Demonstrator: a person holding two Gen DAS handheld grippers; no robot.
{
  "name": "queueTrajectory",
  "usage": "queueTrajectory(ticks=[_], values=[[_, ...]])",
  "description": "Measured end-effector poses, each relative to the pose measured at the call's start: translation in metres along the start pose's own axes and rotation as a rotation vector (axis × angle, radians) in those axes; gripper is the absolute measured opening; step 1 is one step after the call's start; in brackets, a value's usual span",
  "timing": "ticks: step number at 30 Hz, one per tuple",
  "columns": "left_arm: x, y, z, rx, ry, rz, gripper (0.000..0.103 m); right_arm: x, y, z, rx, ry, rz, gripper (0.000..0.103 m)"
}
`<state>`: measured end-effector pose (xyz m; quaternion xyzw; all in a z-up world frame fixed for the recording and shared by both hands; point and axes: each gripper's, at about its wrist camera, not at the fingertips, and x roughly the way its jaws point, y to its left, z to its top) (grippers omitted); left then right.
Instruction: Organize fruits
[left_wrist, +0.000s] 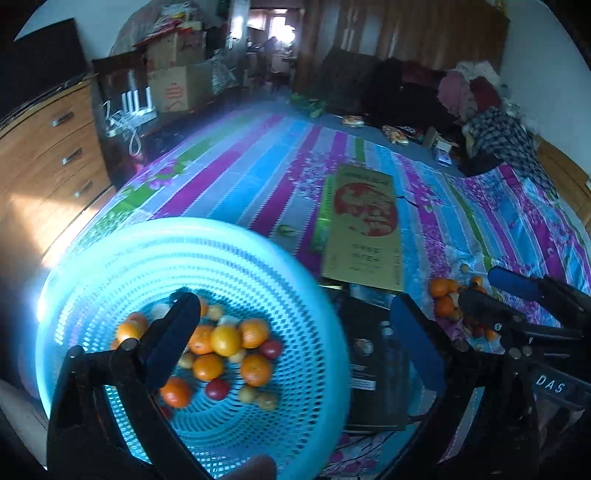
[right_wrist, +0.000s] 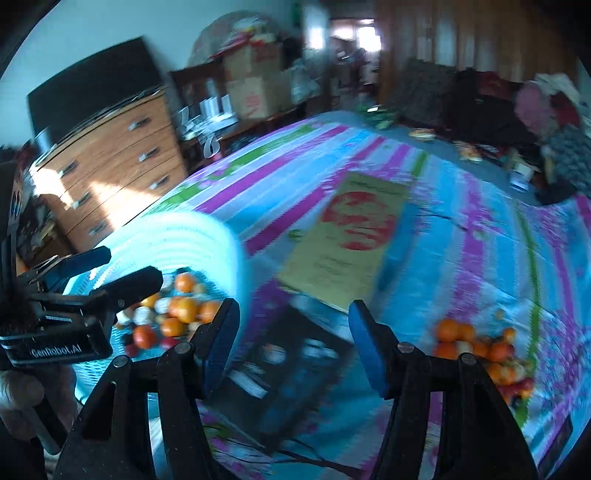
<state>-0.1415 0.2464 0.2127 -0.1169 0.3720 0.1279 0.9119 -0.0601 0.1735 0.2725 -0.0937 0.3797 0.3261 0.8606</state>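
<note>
Left gripper (left_wrist: 295, 332): its jaws are standing wide apart and gripping nothing; the blue perforated basket (left_wrist: 110, 266) is sitting under and around the left-hand jaw, with the gathered fruit (left_wrist: 225, 354) lying between the jaws and just ahead of that one.
Right gripper (right_wrist: 291, 339): its jaws are gaping too, empty; the loose fruit pile (right_wrist: 476, 350) is lying on the striped bedspread (right_wrist: 461, 258) just outside the right-hand jaw.
Step in hand: probably the right gripper is heading for the pile. It would do well centring one orange between the jaws, closing gently, then lifting clear before crossing the black box (right_wrist: 295, 373) to the basket.
Left wrist view only: it is showing the basket's floor clearly, oranges, small red fruit and pale ones.
Right wrist view only: though blurred, it is showing the whole pile; the left view is hiding part behind the right gripper.
</note>
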Motion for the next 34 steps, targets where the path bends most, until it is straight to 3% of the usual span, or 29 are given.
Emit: queueTrajectory(ticks=[2, 3, 4, 9, 13, 20, 22, 25, 34], values=[[0.009, -0.04, -0.005, 0.06, 0.001, -0.037, 0.103, -0.021, -0.046, -0.023, 0.069, -0.027, -0.085, 0.077], [0.018, -0.065, -0.01, 0.094, 0.016, -0.06, 0.103, -0.027, -0.064, -0.034, 0.098, -0.027, -0.119, 0.092], [0.028, -0.085, -0.015, 0.116, 0.037, -0.075, 0.103, -0.034, -0.09, -0.051, 0.133, -0.024, -0.172, 0.096], [0.087, -0.161, -0.056, 0.203, 0.164, -0.129, 0.103, -0.036, -0.185, -0.135, 0.262, 0.096, -0.337, 0.096], [0.143, -0.202, -0.095, 0.279, 0.233, -0.085, 0.103, -0.02, -0.242, -0.198, 0.337, 0.169, -0.391, 0.096], [0.193, -0.222, -0.131, 0.34, 0.279, -0.001, 0.103, 0.024, -0.287, -0.256, 0.401, 0.215, -0.396, 0.096], [0.194, -0.222, -0.134, 0.322, 0.233, -0.007, 0.103, 0.034, -0.295, -0.266, 0.416, 0.206, -0.389, 0.1], [0.191, -0.222, -0.141, 0.295, 0.166, -0.004, 0.103, 0.037, -0.297, -0.274, 0.408, 0.155, -0.401, 0.103], [0.198, -0.227, -0.144, 0.296, 0.155, -0.01, 0.103, 0.04, -0.301, -0.279, 0.409, 0.111, -0.397, 0.103]])
